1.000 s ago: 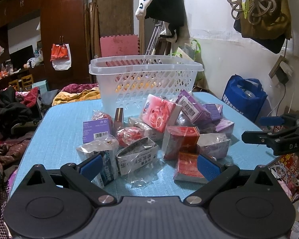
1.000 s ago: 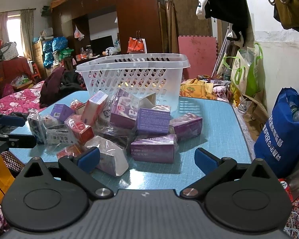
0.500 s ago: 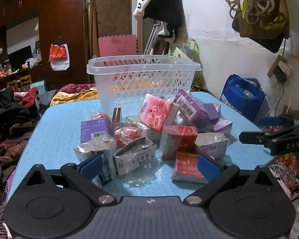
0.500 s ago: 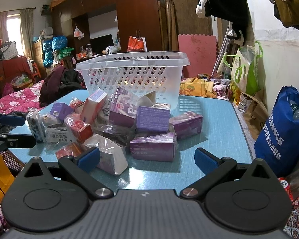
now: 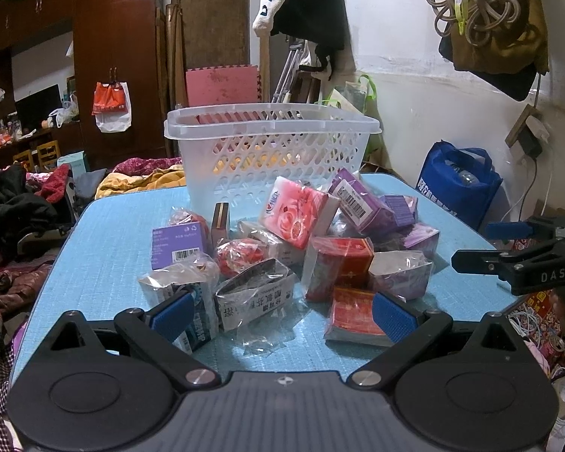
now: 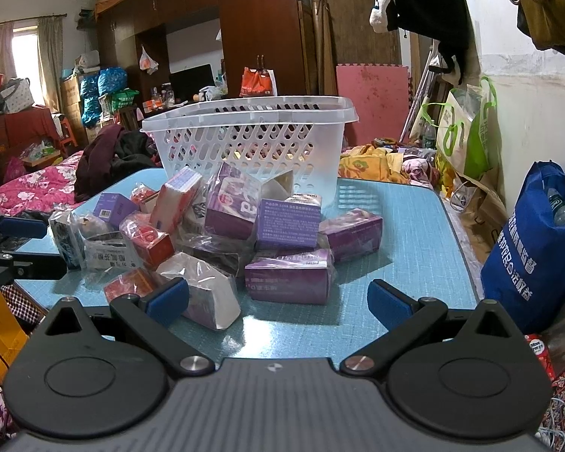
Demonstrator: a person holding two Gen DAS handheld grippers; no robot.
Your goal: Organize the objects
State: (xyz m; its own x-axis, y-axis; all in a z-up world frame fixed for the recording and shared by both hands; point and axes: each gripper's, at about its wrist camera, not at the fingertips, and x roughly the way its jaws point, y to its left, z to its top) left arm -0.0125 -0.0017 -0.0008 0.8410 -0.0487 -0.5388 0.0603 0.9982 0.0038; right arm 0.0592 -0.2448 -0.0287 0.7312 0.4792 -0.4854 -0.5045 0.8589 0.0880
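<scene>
A: Left wrist view. Report tool state and item location.

B: The left tool is released, jaws spread wide, nothing between them. It is held level and low at the near edge of the surface, pointing at the pile of wrapped boxes. The basket stands upright just behind the pile. Nearest the jaws: a white box in loose film, and a flat red pack beside the right-hand finger. The right tool enters from the right edge of the frame, clear of the pile.

A: Right wrist view?

B: The right tool is likewise released and empty, level, facing the pile from the other corner. A purple box lies closest ahead; a white wrapped pack sits against the left-hand finger. The left tool shows at the left edge.

A: Step in hand?

B: Judged as approach before the first pick; whether the basket holds anything cannot be told through its wall. The next move calls for advancing one tool onto a single box, closing on its firm sides rather than the slack film, then lifting it over the basket rim.
</scene>
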